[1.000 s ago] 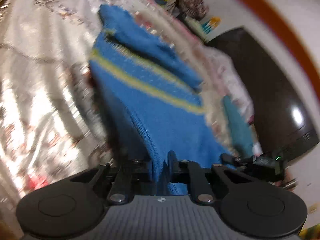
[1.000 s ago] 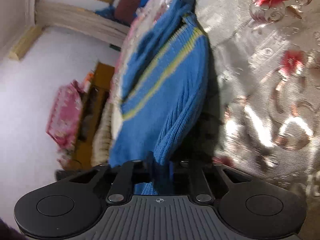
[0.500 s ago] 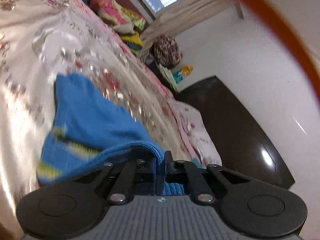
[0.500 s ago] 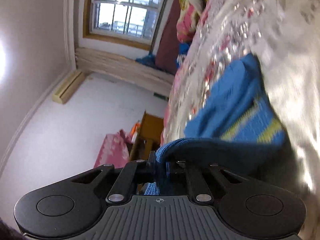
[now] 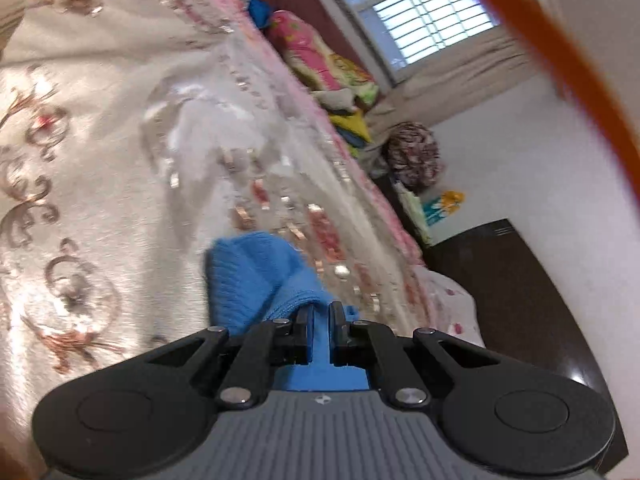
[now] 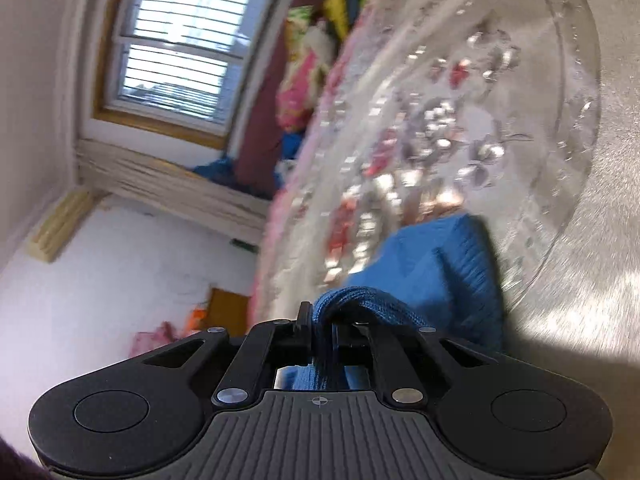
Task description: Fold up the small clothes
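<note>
Since a second ago, most of the blue knit garment [image 5: 256, 276] has dropped out of my two wrist views: back then its yellow-striped body filled the middle of both pictures, and now I see only a bunched fold of plain blue knit close to each gripper, with much more of the room showing beyond. Both views have swung toward the window [image 5: 420, 12] and the wall.

On my left side, the left gripper [image 5: 319, 316] has its jaws closed tight on a ridge of the blue knit, which runs straight between the fingers and back toward the gripper body. A loose lobe of the same fabric bulges out at about 10 o'clock from the fingertips, lying on or just above the embroidered bedspread [image 5: 100, 152]; I cannot tell which through the blur.

On my right side, the right gripper [image 6: 320, 320] is likewise clamped on a rolled edge of the garment [image 6: 436, 276], and the rest of the visible fold spreads away at about 2 o'clock over the bedspread [image 6: 560, 160].

Farther off in the left view, at about 1 o'clock, a heap of bright bedding [image 5: 324, 68] sits at the far end of the bed below the window, and a dark cabinet [image 5: 520, 300] stands at 3 o'clock.
</note>
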### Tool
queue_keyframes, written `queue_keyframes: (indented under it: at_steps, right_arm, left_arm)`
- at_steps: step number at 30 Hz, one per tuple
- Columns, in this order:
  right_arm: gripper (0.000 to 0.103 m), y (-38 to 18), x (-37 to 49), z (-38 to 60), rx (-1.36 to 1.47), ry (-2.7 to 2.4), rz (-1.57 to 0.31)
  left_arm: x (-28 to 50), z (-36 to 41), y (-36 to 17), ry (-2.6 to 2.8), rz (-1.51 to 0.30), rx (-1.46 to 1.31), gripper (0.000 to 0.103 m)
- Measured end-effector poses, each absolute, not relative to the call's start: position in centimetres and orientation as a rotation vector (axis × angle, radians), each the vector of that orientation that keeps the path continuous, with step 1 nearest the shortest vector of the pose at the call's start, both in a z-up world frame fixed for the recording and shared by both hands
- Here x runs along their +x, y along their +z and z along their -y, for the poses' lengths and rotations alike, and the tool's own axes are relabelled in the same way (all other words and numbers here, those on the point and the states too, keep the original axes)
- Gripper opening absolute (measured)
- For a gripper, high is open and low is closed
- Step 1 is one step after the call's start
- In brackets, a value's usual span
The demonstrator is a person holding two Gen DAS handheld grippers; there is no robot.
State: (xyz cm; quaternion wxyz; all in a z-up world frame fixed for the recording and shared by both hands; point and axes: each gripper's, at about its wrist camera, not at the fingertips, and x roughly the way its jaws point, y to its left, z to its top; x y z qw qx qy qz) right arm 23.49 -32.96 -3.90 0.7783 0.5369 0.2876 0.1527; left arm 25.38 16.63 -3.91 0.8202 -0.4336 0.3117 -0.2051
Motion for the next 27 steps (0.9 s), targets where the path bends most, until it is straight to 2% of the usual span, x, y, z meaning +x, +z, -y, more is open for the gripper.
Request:
queue_keyframes:
  at_steps: [9,13,16,18,20,23,27]
  right_arm:
    - [0.013,-4.5,24.2,33.5,1.179,0.276,-0.631]
    - [0.018,-3.8,24.4,33.8,1.153,0.253,-0.613]
    - [0.027,-3.7,24.5,34.3,1.156,0.211,-0.606]
    - [0.027,-3.8,24.4,34.5,1.154,0.199,-0.606]
    - [0.029,-3.4,24.2,34.4,1.109,0.186,-0.605]
    - [0.038,-2.4,23.9,34.0,0.984,0.154,-0.601]
    - [0.039,-1.5,24.0,32.7,0.791,0.106,-0.631]
  left_arm:
    - [24.2,-16.9,-2.9,-0.393,-0.658,-0.858,0.013]
    - [23.4,-16.4,-2.1,-0.396,-0.659,-0.81,0.013]
    - [22.8,-15.7,-1.8,-0.398,-0.664,-0.781,0.014]
    - [22.2,-15.3,-1.6,-0.402,-0.663,-0.757,0.014]
    - [21.6,-14.9,-1.5,-0.404,-0.663,-0.735,0.015]
    - [20.6,-14.2,-1.6,-0.405,-0.674,-0.702,0.019]
    - [19.6,-13.1,-1.5,-0.387,-0.681,-0.61,0.02]
